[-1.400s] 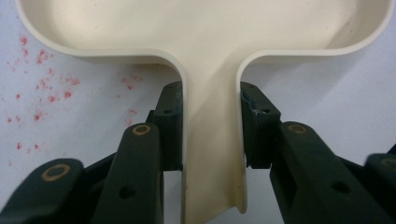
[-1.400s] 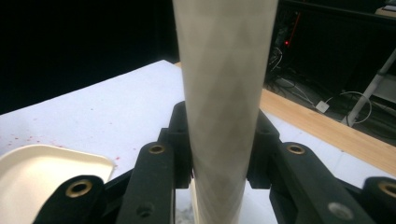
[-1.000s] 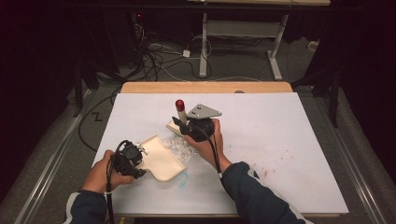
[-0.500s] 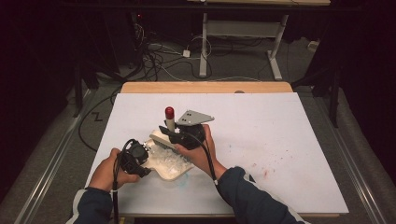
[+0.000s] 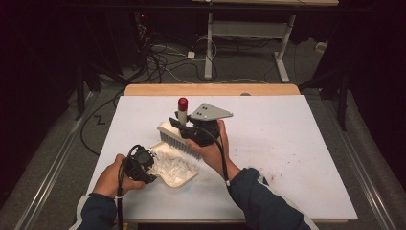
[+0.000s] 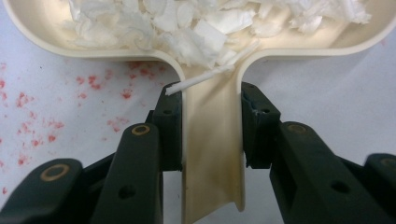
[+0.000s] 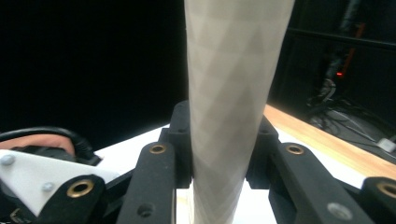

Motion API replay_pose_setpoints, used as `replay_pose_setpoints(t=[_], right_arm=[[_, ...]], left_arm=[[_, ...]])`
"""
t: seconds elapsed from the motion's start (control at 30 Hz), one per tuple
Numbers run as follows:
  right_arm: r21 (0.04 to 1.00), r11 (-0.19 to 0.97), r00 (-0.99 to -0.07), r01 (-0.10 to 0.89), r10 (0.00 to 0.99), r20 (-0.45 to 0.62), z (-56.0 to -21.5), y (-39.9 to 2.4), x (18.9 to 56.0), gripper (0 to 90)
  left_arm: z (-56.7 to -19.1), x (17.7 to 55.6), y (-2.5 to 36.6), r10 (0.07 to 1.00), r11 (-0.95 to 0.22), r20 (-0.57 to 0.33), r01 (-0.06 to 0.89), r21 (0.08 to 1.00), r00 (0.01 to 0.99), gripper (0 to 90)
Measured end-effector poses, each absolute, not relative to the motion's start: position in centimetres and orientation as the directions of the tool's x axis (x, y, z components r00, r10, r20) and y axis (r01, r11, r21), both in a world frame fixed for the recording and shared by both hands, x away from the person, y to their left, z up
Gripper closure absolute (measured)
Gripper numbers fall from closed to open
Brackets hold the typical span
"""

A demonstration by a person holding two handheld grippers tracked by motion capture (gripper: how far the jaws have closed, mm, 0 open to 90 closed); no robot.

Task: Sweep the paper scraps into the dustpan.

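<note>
My left gripper (image 5: 149, 160) sits near the table's front left, shut on the handle of a cream dustpan (image 5: 178, 176). The left gripper view has both jaws of the left gripper (image 6: 212, 112) pressing that handle (image 6: 212, 154). A heap of white paper scraps (image 5: 172, 166) (image 6: 187, 23) lies in the pan. My right gripper (image 5: 184, 128) is shut on the pale handle (image 7: 233, 84) of a brush. Its red tip (image 5: 183, 102) points up. The brush's bristled head (image 5: 178, 140) hangs just beyond and above the pan.
The white table top (image 5: 297, 143) carries faint red specks (image 5: 273, 178) (image 6: 37, 126) by the right forearm and under the pan. A wooden strip (image 5: 210, 89) borders the far edge. Cables (image 5: 167, 57) and a desk frame (image 5: 209, 48) stand on the floor beyond.
The brush came down to the pan and pushed the scraps from beside it into it, then rose with the right hand. The left gripper and dustpan barely moved.
</note>
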State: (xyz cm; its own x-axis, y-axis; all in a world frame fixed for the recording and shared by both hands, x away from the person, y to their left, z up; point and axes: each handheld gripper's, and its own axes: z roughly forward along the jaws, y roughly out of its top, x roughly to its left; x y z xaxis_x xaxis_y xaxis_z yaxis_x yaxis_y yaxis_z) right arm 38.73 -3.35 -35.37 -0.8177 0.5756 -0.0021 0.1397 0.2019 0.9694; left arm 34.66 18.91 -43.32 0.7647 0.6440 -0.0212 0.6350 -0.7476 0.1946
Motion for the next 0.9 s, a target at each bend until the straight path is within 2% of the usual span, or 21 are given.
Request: replay_pose_setpoints(t=[0.23, 0.33, 0.47, 0.57, 0.9], right_arm=[[0.968, 0.212, -0.772, 0.137, 0.635, -0.029, -34.9, -6.4, 38.5, 71.0], [0.959, 0.25, -0.744, 0.135, 0.665, -0.068, -35.3, -7.8, 38.5, 71.0], [0.95, 0.266, -0.721, 0.161, 0.689, -0.07, -36.5, -9.2, 38.7, 71.0], [0.941, 0.3, -0.719, 0.154, 0.688, -0.102, -37.4, -9.8, 38.1, 71.0], [0.92, 0.351, -0.769, 0.175, 0.632, -0.095, -38.9, -9.7, 35.6, 70.9]], left_arm=[[-43.3, 34.4, 19.0, 0.632, -0.762, -0.014, 0.625, 0.169, 0.775, 62.8], [-43.3, 34.1, 19.0, 0.622, -0.772, -0.02, 0.617, 0.15, 0.783, 62.9], [-43.4, 33.8, 18.9, 0.616, -0.779, -0.018, 0.612, 0.136, 0.788, 62.8], [-43.4, 33.6, 18.7, 0.611, -0.784, -0.013, 0.607, 0.128, 0.792, 62.8], [-43.6, 33.3, 18.2, 0.603, -0.793, -0.007, 0.6, 0.107, 0.798, 62.8]])
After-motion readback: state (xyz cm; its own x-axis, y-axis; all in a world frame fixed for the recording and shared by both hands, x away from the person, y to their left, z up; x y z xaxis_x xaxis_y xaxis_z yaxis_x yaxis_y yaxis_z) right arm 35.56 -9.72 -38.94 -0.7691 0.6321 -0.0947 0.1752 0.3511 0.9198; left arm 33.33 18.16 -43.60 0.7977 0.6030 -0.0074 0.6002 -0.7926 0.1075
